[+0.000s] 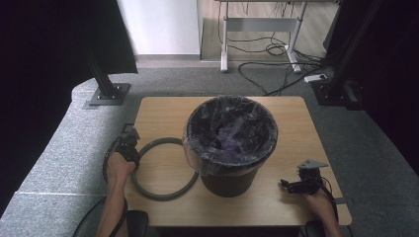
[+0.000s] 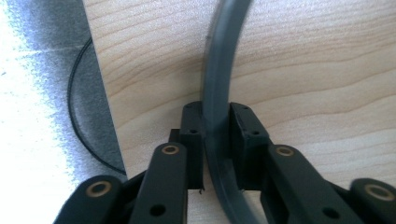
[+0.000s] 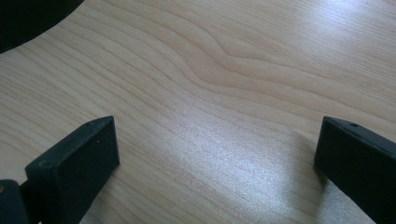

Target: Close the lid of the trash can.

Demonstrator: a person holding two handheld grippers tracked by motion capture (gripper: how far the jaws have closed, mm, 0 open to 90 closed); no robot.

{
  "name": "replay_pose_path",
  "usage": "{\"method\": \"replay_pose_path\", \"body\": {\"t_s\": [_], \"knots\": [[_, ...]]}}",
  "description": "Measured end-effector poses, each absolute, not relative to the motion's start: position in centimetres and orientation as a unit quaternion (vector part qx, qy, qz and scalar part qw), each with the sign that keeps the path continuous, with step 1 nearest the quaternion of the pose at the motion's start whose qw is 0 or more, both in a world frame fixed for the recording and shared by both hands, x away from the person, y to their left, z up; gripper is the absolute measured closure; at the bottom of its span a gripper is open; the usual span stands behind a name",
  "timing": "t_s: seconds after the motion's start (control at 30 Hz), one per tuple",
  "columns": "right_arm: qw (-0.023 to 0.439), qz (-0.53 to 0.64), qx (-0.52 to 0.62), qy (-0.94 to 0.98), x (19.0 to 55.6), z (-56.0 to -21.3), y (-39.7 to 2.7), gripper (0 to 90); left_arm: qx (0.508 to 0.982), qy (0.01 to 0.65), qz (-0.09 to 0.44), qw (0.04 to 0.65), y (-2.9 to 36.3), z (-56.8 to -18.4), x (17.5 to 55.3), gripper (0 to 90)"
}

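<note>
Where the person's forearms came in at the near edge of the desk [image 1: 163,207], the right tool [image 1: 291,186] sat low over the bare wood at the near right corner, its jaws spread wide with nothing between them. At the near left edge, the left tool [image 1: 129,143] was clamped on the grey ring [image 1: 160,195], its pads [image 2: 192,126] pressing both sides of the thin band. That ring lay on the wood left of the bin [image 1: 230,145], its right arc just beside the bin's base. Farther in, the dark bin stood upright at the desk's middle, lined with a clear bag [image 1: 232,131] folded over the rim. Beyond lay grey carpet [image 1: 173,79] and loose cables [image 1: 276,49].
</note>
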State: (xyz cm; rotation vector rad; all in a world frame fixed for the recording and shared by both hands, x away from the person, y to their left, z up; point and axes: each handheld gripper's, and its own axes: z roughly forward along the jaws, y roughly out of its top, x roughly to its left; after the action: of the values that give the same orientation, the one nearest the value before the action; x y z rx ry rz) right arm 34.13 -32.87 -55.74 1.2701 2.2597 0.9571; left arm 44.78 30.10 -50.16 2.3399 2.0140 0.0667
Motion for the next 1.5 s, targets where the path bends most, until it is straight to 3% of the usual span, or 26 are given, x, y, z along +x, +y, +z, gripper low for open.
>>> {"method": "replay_pose_path", "body": {"t_s": [0.5, 1.5], "knots": [[0.188, 0.34, 0.451, 0.803, 34.1, -55.7, -32.9, 0.0, 0.758, 0.647, -0.032, 0.071, 31.5, -49.2, 44.8, 79.2], [0.188, 0.341, 0.452, 0.803, 34.1, -55.7, -32.9, 0.0, 0.763, 0.644, -0.035, 0.056, 34.4, -38.5, 45.1, 79.0]]}}
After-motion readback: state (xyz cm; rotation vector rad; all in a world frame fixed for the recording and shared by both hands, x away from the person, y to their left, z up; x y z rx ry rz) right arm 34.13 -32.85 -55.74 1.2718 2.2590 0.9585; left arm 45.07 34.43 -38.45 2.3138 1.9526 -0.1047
